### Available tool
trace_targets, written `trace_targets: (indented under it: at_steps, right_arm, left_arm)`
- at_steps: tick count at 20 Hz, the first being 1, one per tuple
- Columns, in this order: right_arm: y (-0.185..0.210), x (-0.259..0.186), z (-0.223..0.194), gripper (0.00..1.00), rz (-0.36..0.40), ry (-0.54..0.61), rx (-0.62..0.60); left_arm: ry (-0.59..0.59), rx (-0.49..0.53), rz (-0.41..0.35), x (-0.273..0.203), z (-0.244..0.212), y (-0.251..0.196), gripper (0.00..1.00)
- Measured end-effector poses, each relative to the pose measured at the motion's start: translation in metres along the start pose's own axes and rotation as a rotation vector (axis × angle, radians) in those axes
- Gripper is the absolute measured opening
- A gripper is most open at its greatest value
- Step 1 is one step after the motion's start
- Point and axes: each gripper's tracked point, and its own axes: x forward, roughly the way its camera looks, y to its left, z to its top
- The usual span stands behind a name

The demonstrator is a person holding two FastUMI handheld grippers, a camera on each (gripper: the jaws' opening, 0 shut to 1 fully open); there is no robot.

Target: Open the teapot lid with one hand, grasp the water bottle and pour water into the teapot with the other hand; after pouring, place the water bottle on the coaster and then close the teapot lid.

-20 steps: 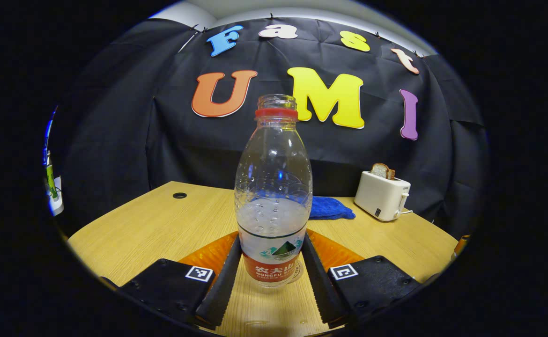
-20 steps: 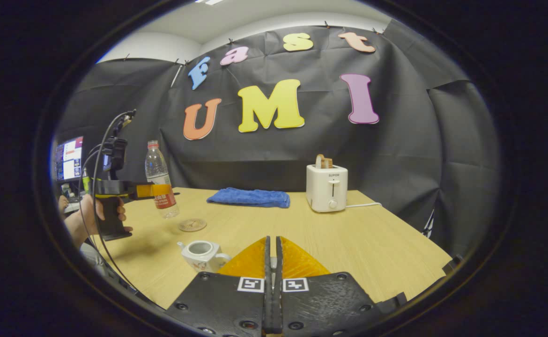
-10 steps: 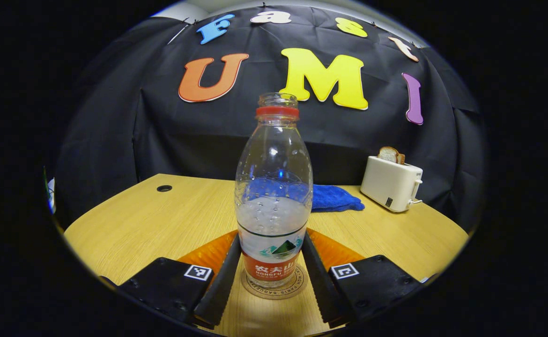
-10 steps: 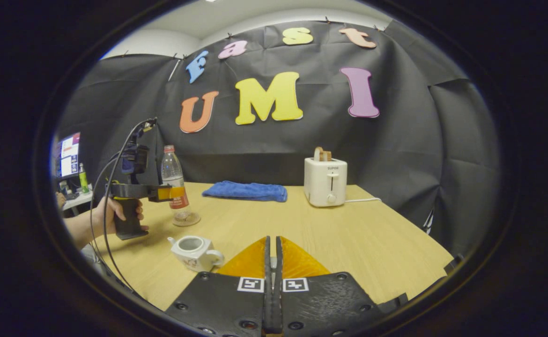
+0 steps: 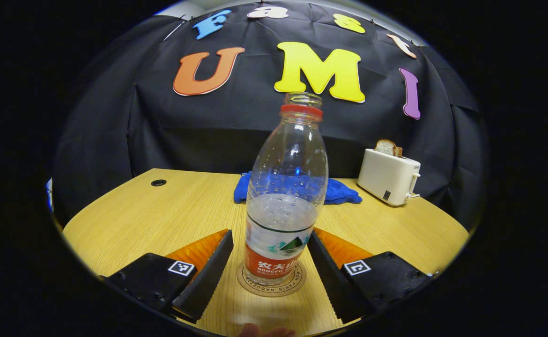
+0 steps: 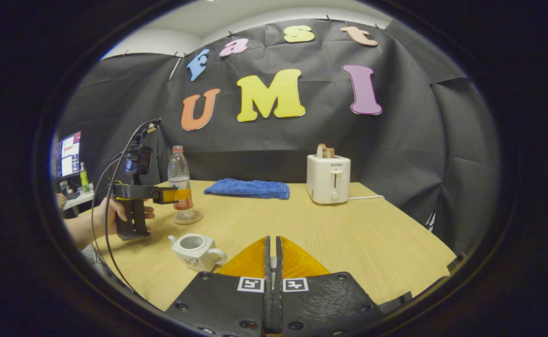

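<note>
One water bottle point(image 5: 285, 196) upright on coaster point(image 5: 271, 286), fingers point(image 5: 208, 276) apart

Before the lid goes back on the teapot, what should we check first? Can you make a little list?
1. Water bottle stands upright on the coaster: ok.
2. Left gripper has let go; gaps show on both sides of the bottle: ok.
3. Teapot is open, mouth facing up: ok.
4. Right gripper is shut; whether the lid sits between its fingers: cannot tell.
5. Bare table between the right gripper and the teapot: ok.
6. Blue cloth and toaster are far from the teapot: ok.
</note>
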Motion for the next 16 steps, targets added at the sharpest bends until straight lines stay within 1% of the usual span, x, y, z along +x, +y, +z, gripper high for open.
trace_targets:
  at_steps: [4, 9, 12, 14, 16]
  right_arm:
    - [0.001, -0.003, -0.001, 0.0, 0.003, 0.001, 0.0]
    - [0.011, -0.006, 0.001, 0.0, 0.018, -0.004, -0.011]
    - [0.022, -0.005, 0.006, 0.0, 0.036, -0.012, -0.026]
    - [0.032, -0.001, 0.011, 0.0, 0.055, -0.022, -0.039]
    - [0.041, 0.008, 0.014, 0.0, 0.072, -0.025, -0.056]
  left_arm:
    - [0.003, -0.005, -0.008, -0.007, -0.001, -0.001, 0.99]
    - [0.06, 0.005, -0.009, -0.033, -0.019, 0.004, 1.0]
    - [0.074, -0.025, 0.007, -0.071, -0.024, 0.015, 0.99]
    - [0.032, -0.024, 0.037, -0.102, -0.013, 0.028, 1.0]
    - [-0.03, 0.015, 0.081, -0.131, -0.001, 0.041, 0.99]
